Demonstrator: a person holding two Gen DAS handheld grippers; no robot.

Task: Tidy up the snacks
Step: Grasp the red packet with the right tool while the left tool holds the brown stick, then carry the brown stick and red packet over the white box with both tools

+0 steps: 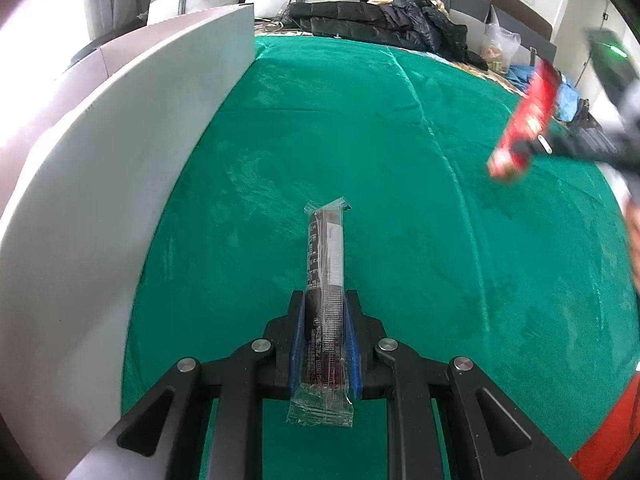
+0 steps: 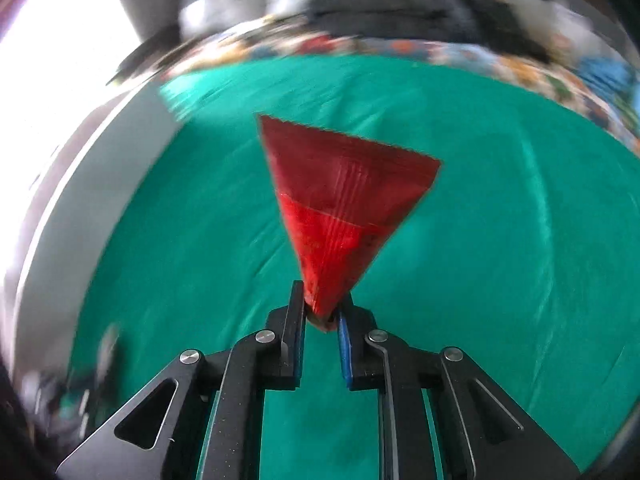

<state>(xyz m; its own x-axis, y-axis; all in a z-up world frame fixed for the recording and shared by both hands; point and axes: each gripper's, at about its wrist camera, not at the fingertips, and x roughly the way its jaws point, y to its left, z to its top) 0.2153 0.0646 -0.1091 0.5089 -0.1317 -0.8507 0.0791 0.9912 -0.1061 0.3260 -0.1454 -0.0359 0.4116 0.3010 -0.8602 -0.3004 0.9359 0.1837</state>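
My left gripper (image 1: 325,300) is shut on a long clear-wrapped dark snack stick (image 1: 325,264) that points forward above the green cloth (image 1: 360,140). My right gripper (image 2: 323,300) is shut on the corner of a red snack packet (image 2: 340,200), which fans out ahead of the fingers. The right wrist view is blurred by motion. In the left wrist view the red packet (image 1: 524,120) hangs in the air at the right, held by the right gripper (image 1: 532,146).
A tall white box wall (image 1: 120,180) stands along the left of the green cloth and also shows in the right wrist view (image 2: 60,240). Black jackets (image 1: 380,24) and a plastic bag (image 1: 500,46) lie beyond the cloth's far edge. Pillows line the back.
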